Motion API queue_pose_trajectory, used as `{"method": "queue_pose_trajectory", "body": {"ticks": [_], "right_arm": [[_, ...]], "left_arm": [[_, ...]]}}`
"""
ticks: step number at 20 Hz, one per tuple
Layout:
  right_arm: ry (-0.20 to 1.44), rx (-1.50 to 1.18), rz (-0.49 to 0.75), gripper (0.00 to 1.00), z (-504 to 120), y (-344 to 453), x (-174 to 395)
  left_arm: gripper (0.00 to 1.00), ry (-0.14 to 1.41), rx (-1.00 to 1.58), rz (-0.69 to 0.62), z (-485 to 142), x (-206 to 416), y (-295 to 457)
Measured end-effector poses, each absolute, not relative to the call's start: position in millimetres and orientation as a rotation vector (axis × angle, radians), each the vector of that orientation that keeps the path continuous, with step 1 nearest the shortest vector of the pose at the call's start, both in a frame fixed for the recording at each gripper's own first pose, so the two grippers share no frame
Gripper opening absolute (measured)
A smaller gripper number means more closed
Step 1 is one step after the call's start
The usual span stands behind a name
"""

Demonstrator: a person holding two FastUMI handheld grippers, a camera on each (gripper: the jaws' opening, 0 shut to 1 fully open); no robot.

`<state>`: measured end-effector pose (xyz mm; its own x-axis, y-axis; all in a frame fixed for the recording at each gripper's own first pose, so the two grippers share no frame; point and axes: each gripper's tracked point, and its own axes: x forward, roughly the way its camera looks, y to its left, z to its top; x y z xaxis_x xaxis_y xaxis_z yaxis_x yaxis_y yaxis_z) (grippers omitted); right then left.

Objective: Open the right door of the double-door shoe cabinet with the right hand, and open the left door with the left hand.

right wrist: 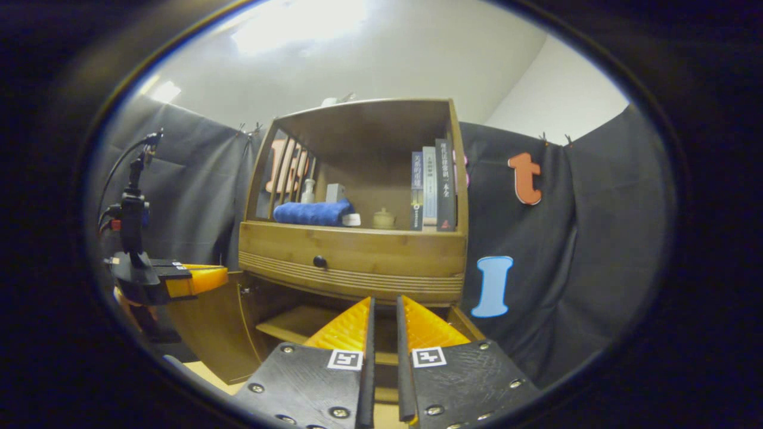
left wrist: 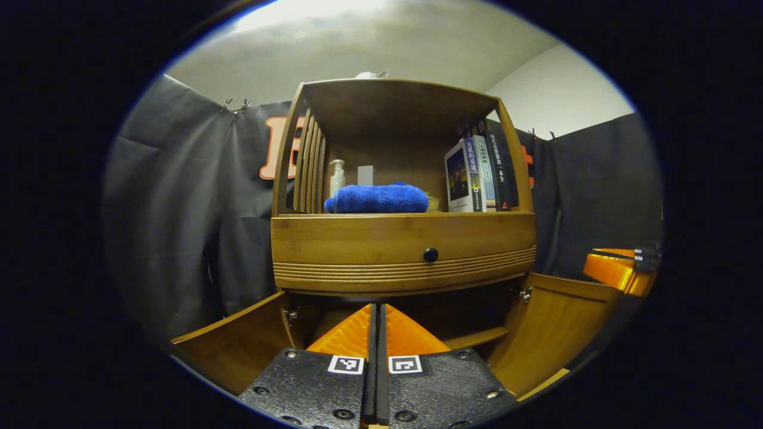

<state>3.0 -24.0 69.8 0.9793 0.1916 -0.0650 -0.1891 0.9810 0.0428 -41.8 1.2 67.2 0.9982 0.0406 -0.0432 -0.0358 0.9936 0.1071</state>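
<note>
Shoe cabinet (left wrist: 405, 238) stands against the black booth cloth, both lower doors swung open. In the left gripper view the left door (left wrist: 238, 342) angles out at lower left and the right door (left wrist: 557, 325) angles out at lower right, hinges visible at the inner top corners. Inner shelf (left wrist: 474, 338) shows inside the open lower compartment.

Left gripper (left wrist: 377, 313) is low and centred in front of the open compartment, fingers pressed together with no gap, holding nothing. Right gripper (right wrist: 383, 307) points at the lower compartment from the right side, fingers nearly together with a thin slit between them, nothing held. Each gripper also appears at the edge of the other's view.

Drawer front with a dark round knob (left wrist: 430, 255) sits closed above the doors. Open top shelf holds a folded blue towel (left wrist: 377, 198), a pump bottle (left wrist: 337, 177) behind it, a small lidded jar (right wrist: 383, 219), and 3 or more upright books (left wrist: 477, 176) at the right end. Vertical slats (left wrist: 307, 164) form the shelf's left side.
</note>
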Motion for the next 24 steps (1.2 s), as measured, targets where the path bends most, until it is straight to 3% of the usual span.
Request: {"method": "queue_pose_trajectory", "body": {"ticks": [12, 13, 14, 16, 18, 21, 23, 24], "right_arm": [[0.148, 0.062, 0.165, 0.16, 30, -4, 9], [0.148, 0.067, 0.163, 0.23, 29, -5, 8], [0.148, 0.071, 0.158, 0.21, 29, -7, 10], [0.146, 0.076, 0.156, 0.44, 29, -7, 6], [0.135, 0.076, 0.164, 0.64, 33, -2, 4], [0.123, 0.088, 0.158, 0.90, 36, -3, 6], [0.130, 0.100, 0.151, 0.87, 35, -3, 2], [0.132, 0.102, 0.144, 0.91, 35, -4, 1]], "left_arm": [[0.01, 0.019, 0.113, -0.002, 54, -44, -35], [0.17, 0.013, 0.111, -0.001, 54, -47, -36], [0.33, 0.010, 0.113, 0.001, 53, -44, -36], [0.64, 0.011, 0.119, 0.002, 51, -41, -36], [0.87, 0.002, 0.117, 0.001, 50, -40, -38], [0.98, -0.011, 0.103, -0.003, 51, -38, -39], [0.97, -0.013, 0.092, -0.001, 49, -36, -38], [0.98, -0.012, 0.087, -0.004, 48, -33, -38]]}}
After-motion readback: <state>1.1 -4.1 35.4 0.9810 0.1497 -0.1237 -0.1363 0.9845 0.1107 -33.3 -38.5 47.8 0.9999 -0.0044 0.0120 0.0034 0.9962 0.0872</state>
